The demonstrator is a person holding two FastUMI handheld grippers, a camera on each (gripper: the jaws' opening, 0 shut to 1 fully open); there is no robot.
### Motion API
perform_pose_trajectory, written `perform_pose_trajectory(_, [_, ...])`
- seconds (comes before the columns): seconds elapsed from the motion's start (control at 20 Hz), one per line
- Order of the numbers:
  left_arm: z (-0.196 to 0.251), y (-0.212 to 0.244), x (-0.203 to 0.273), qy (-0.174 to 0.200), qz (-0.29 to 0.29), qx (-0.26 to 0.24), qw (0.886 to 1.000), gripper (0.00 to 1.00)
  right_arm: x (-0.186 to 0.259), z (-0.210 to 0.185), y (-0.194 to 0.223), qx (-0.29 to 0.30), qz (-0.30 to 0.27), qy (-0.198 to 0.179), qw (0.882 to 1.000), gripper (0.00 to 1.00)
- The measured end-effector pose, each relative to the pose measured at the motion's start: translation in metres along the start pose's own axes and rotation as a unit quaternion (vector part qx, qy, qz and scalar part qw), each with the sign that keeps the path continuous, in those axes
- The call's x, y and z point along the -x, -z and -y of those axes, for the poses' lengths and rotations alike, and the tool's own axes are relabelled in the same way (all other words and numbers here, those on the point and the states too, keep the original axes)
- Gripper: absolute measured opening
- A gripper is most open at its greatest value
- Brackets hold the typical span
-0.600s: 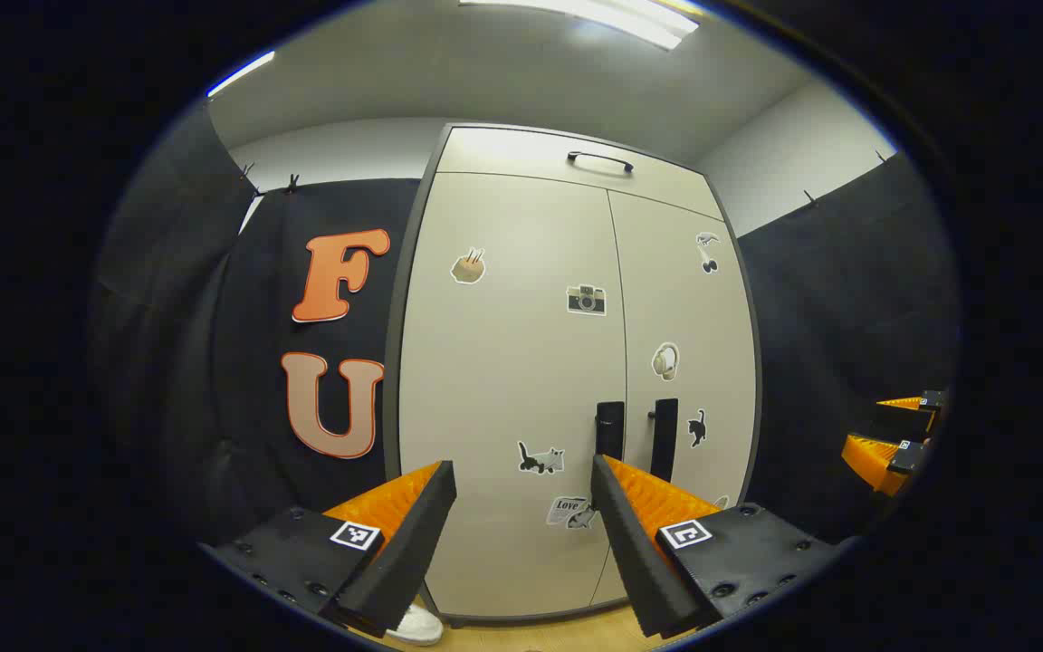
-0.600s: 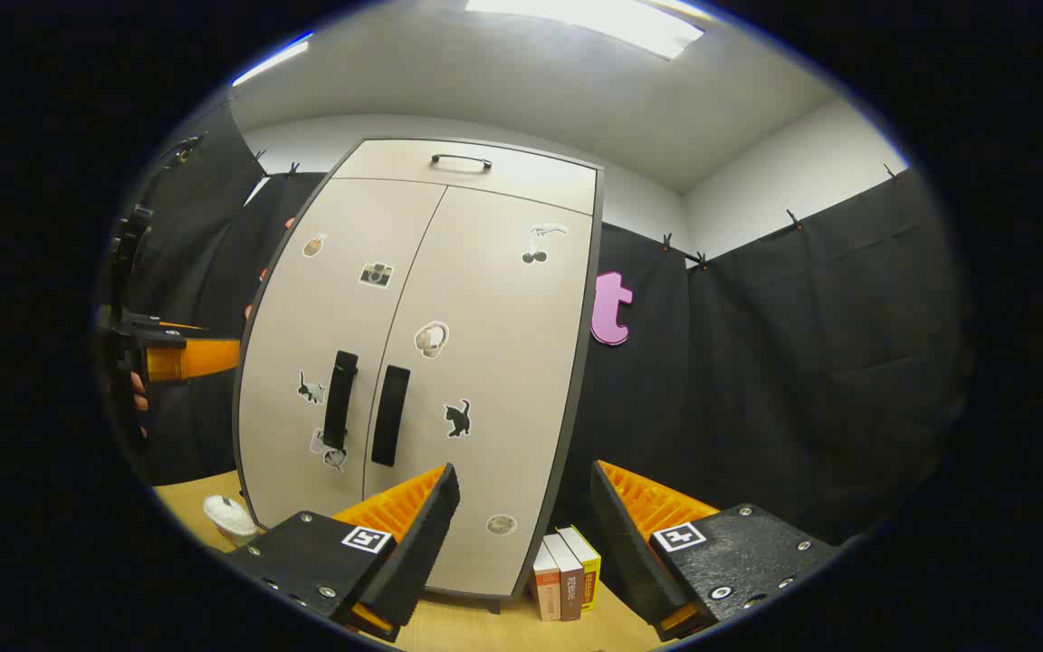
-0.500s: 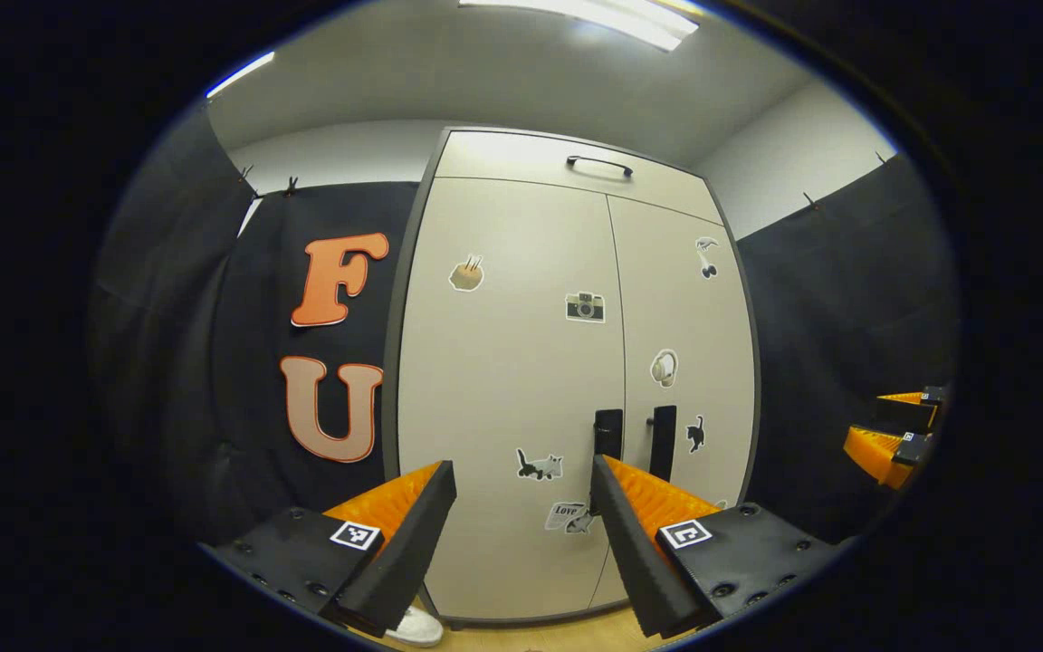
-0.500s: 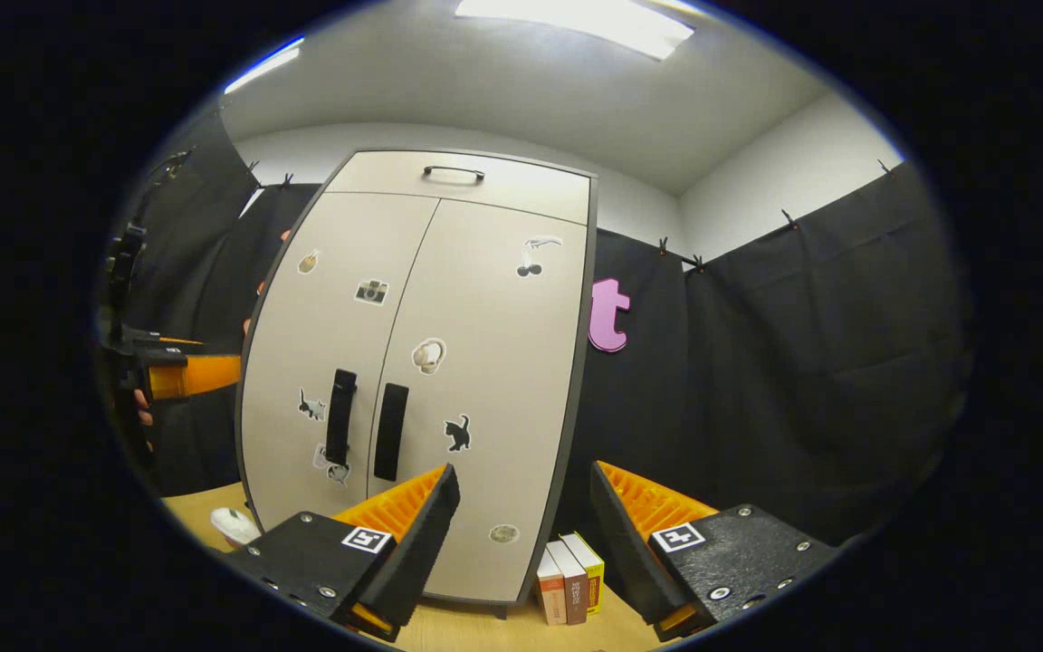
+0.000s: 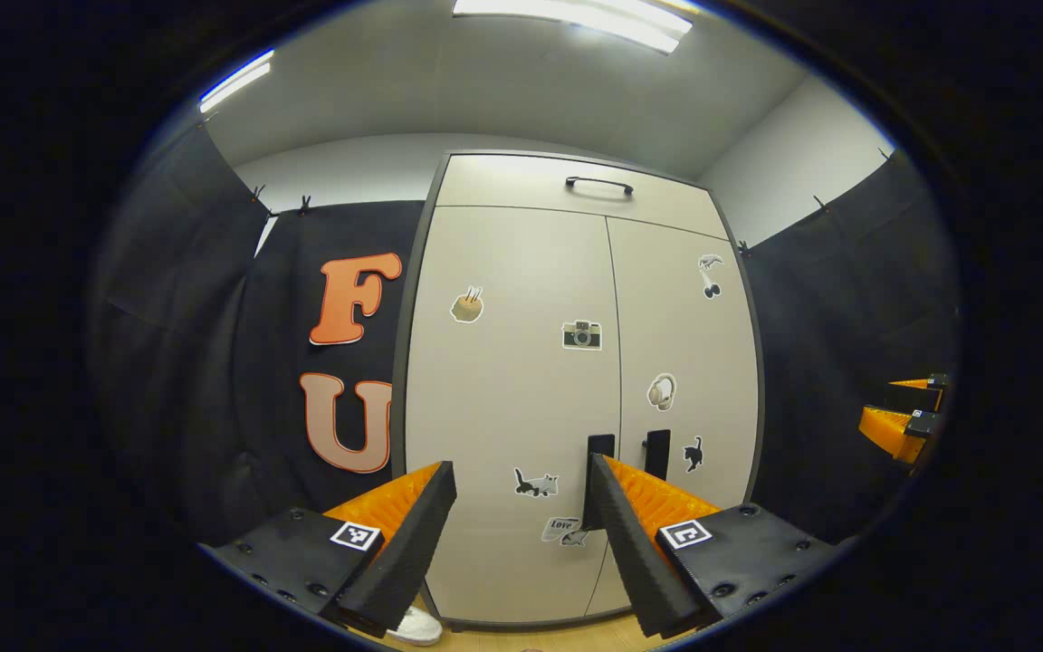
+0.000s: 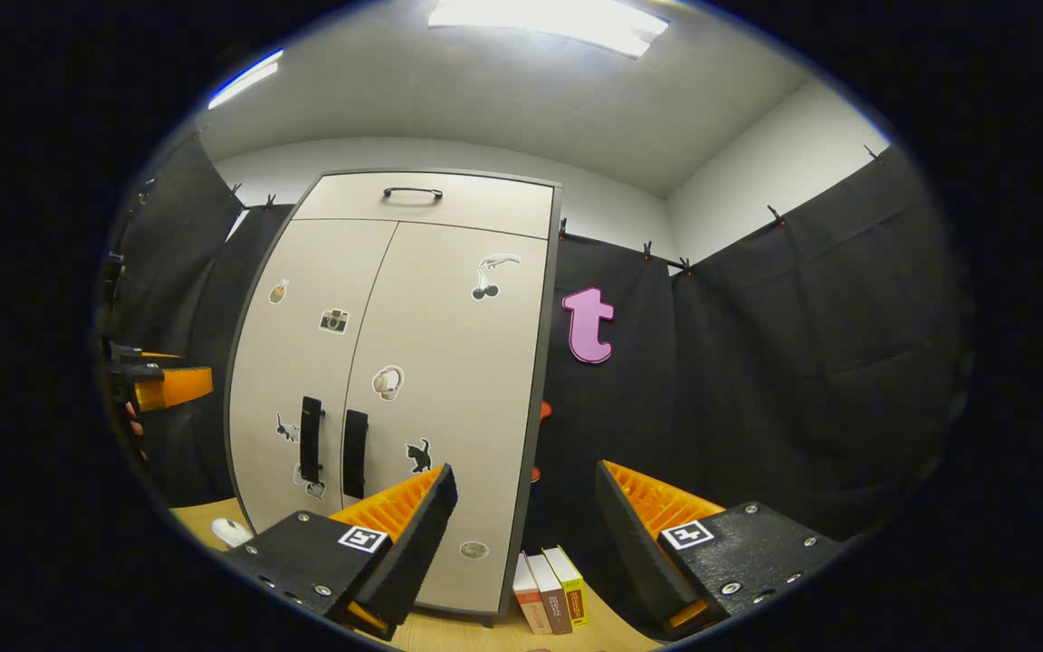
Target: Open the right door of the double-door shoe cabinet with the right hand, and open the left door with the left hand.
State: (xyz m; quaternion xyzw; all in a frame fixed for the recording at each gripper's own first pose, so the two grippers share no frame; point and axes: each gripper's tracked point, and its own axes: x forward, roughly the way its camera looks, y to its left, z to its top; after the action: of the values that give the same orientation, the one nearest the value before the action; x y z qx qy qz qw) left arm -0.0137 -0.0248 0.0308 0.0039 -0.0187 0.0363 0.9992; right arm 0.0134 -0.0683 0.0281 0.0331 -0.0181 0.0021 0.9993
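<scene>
The pale shoe cabinet [image 5: 521, 380] stands straight ahead in the left gripper view with both doors shut. Its left door handle [image 5: 599, 445] peeks out just above my own right finger, and the right door handle [image 5: 657, 453] sits beside it. My left gripper [image 5: 521, 471] is open and empty, short of the doors. In the right gripper view the cabinet [image 6: 449, 380] lies to the left, with the left handle [image 6: 310, 439] and right handle [image 6: 355, 441] side by side. My right gripper [image 6: 526, 475] is open, empty and aimed past the cabinet's right edge.
A top drawer with a dark handle [image 5: 598, 186] sits above the doors. Several books [image 6: 549, 589] stand on the wooden floor by the cabinet's right foot, and a white shoe [image 6: 232, 532] lies at its left. Black cloth walls close in both sides.
In the left gripper view the cabinet has slid lower. In the right gripper view it has shifted left and shrunk, as the right gripper turned to the right. Both doors stay shut.
</scene>
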Motion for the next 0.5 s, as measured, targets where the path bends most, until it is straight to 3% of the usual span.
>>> perform_pose_trajectory(0.5, [0.044, 0.005, 0.000, 0.005, -0.014, 0.002, 1.000, 0.96, 0.002, 0.034, 0.018, -0.009, -0.011, -0.004, 1.000, 0.94])
